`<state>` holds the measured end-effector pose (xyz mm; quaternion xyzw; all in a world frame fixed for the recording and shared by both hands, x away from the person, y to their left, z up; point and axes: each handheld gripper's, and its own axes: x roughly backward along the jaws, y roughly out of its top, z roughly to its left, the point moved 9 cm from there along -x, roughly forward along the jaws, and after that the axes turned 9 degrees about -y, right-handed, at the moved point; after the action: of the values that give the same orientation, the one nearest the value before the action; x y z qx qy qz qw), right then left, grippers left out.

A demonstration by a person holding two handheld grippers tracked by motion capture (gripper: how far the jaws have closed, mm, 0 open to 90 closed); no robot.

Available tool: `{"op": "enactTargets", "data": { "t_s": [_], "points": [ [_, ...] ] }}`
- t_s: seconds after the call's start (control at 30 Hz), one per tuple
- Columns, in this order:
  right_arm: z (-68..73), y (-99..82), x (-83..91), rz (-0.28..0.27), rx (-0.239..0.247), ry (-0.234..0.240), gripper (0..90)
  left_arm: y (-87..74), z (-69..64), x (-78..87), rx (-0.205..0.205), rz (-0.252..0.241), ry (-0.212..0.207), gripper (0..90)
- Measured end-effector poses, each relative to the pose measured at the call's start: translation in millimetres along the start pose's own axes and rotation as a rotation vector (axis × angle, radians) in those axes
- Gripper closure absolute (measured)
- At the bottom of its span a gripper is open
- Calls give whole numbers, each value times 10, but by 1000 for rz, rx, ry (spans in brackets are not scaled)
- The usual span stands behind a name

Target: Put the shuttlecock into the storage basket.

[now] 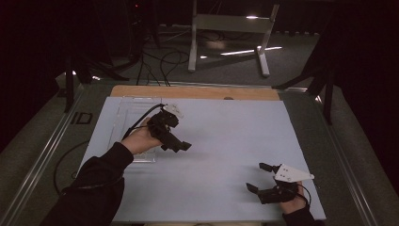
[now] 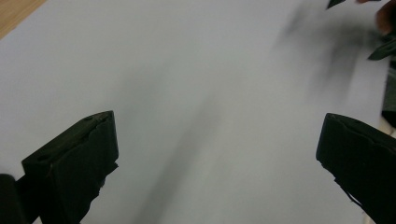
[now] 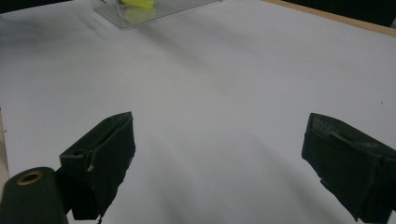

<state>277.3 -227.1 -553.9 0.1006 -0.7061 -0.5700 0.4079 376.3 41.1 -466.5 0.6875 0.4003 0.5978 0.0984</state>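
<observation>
On the pale sheet (image 1: 221,141) that covers the surface, the right gripper (image 1: 263,178) sits nearest, at the sheet's near right corner, held by a hand (image 1: 294,203) at the bottom edge. Its fingers (image 3: 100,158) are spread wide with nothing between them, and bare sheet shows in the gap in the right gripper view. Farther in, toward the sheet's left side, the left gripper (image 1: 181,146) is held by a hand (image 1: 141,139) in a dark sleeve (image 1: 94,188), raised above the sheet and pointing toward its middle. Its fingers (image 2: 74,163) are also wide apart and empty. Just behind that hand, a clear tray (image 1: 129,113) lies on the sheet's far left part; in the right gripper view it (image 3: 154,11) holds something yellow (image 3: 137,3), too cut off to identify. Beyond the sheet's far edge a strip of wood (image 1: 195,92) shows, and past that a dark floor with cables (image 1: 164,59) and a white frame (image 1: 230,28).
</observation>
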Motion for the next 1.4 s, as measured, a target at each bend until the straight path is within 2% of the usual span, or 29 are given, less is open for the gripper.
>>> {"op": "enactTargets", "data": {
  "t_s": [0.23,0.27,0.33,0.43,0.47,0.53,0.7,0.83,0.87,1.0,1.13,1.27,1.4],
  "points": [
    [5,-4,-8,3,-2,6,97,25,-145,-135,-38,5,-34,1],
    [5,-5,-9,4,-4,6,97,23,-197,-187,-54,16,-42,0],
    [3,-8,-9,5,-4,6,97,20,-251,-235,-57,16,-63,1],
    [4,-9,-11,5,-5,6,97,15,-302,-288,-74,17,-65,1],
    [7,-7,-7,5,-3,8,97,3,-369,-339,-90,24,-88,1],
    [6,-4,-5,4,-2,7,97,-5,-433,-383,-107,22,-103,1],
    [6,-5,-4,6,1,6,97,-41,-554,-474,-140,36,-118,1],
    [8,-1,-5,4,6,5,97,-81,-612,-510,-149,25,-129,0],
    [5,-3,-4,4,7,4,97,-135,-652,-530,-158,24,-139,0],
    [7,-1,-7,2,10,4,97,-263,-708,-564,-168,24,-136,0],
    [12,-2,-6,6,8,5,97,-401,-755,-578,-164,32,-151,1],
    [18,-2,-6,8,5,8,97,-538,-779,-591,-165,39,-142,0],
    [27,-6,-9,10,4,15,97,-677,-791,-582,-145,28,-140,1]
  ]
}}
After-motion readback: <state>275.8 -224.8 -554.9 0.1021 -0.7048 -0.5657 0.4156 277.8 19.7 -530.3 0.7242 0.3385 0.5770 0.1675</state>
